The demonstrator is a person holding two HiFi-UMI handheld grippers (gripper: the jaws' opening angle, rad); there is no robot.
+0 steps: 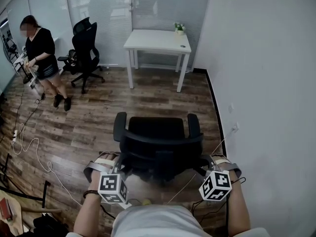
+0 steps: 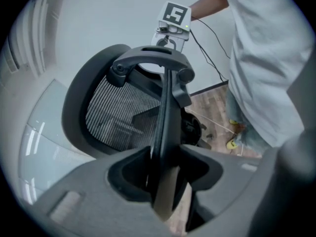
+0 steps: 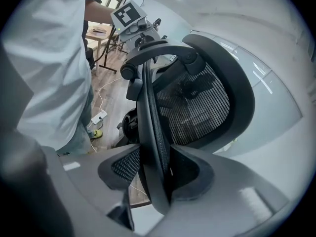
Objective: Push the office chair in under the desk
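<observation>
Barely begun: the black office chair [image 1: 159,141] stands out on the wood floor [image 1: 89,127]. Its seat faces the white surface [image 1: 148,39] by the far wall, which lies well ahead of the jaws with bare boards between. No part of the chair is under the surface yet, so by my reading the whole push is left to do (only the hold on the chair looks settled).

The mesh backrest [image 1: 160,157] is the part nearest the person. Its left rim runs straight between the jaws of the left gripper [image 2: 165,173], which pinch it. Its right rim sits the same way between the jaws of the right gripper [image 3: 155,174], which are closed on it too.

Both forearms reach forward side by side, one at each side of the backrest. The left hand [image 1: 96,176] and the right hand [image 1: 231,174] each tilt their gripper steeply downward. Far beyond the jaws to the left, a person [image 1: 42,58] stands beside a second chair [image 1: 85,51].
</observation>
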